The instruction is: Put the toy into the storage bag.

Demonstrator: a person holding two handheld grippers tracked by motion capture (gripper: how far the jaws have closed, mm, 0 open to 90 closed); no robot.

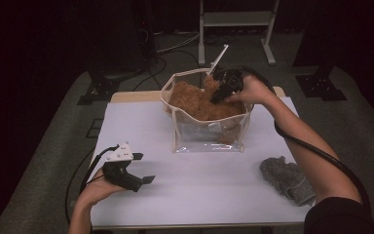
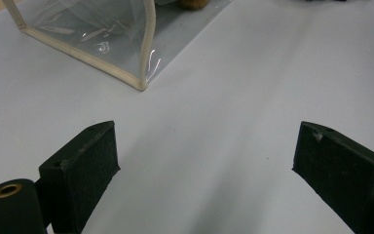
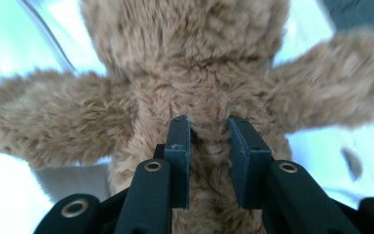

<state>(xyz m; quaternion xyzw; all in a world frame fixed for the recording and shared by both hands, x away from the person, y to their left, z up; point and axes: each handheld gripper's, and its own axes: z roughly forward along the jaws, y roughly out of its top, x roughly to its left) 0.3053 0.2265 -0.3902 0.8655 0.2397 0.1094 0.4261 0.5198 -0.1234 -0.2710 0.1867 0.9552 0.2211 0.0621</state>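
The right gripper (image 3: 209, 127) is pinching only a fold of the teddy bear (image 3: 195, 73)'s fur inside the clear bag (image 1: 177, 129); that thin hold is risking a slip. The left gripper (image 2: 204, 165) is waiting wide open.

Brown plush toy (image 3: 195, 63), grey cloth (image 1: 287, 179)

The high view is dim, with black surroundings past the lit white table (image 1: 199, 195). Between the left gripper (image 2: 204, 165) jaws the tabletop is evenly bright and softly shadowed; the near jaws are blurred. Beyond the right gripper (image 3: 209, 146) jaws, the plush toy (image 3: 199, 73) looks soft-focused, with washed-out glare on either side.
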